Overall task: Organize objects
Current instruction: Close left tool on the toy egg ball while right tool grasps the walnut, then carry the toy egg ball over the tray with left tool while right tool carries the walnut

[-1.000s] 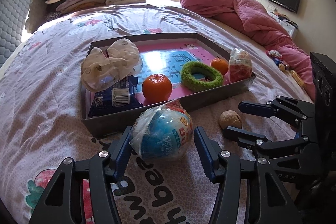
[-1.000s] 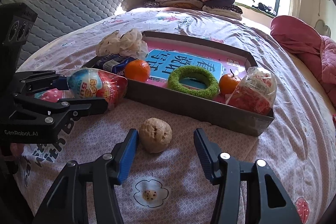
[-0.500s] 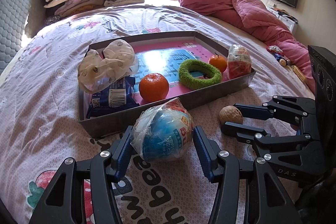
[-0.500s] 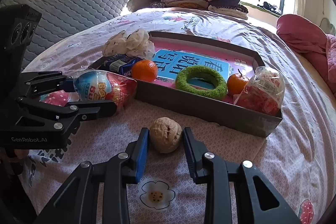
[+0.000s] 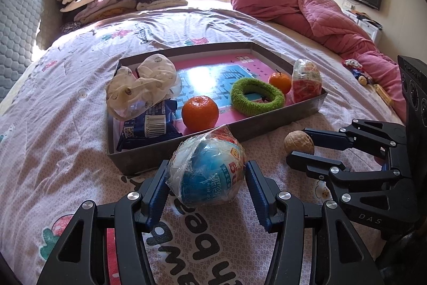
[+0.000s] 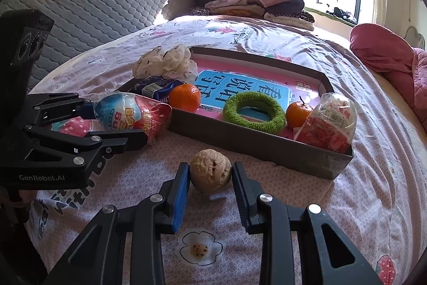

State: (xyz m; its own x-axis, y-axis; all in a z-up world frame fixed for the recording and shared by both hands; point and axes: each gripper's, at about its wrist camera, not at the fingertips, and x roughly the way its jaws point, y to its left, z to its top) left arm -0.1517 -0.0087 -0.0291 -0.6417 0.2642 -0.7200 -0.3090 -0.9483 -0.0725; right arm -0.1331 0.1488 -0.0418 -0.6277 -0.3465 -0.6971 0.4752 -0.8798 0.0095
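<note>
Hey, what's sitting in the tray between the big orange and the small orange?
The green fuzzy ring lies between the big orange and the small orange, on the tray's pink and blue floor. The right wrist view shows it plainly.

Both wrist cameras are sitting low over the bed (image 5: 66,124), looking close along their fingers. Both are facing the tray (image 5: 267,124) (image 6: 240,135), sharing it from neighbouring angles.
</note>
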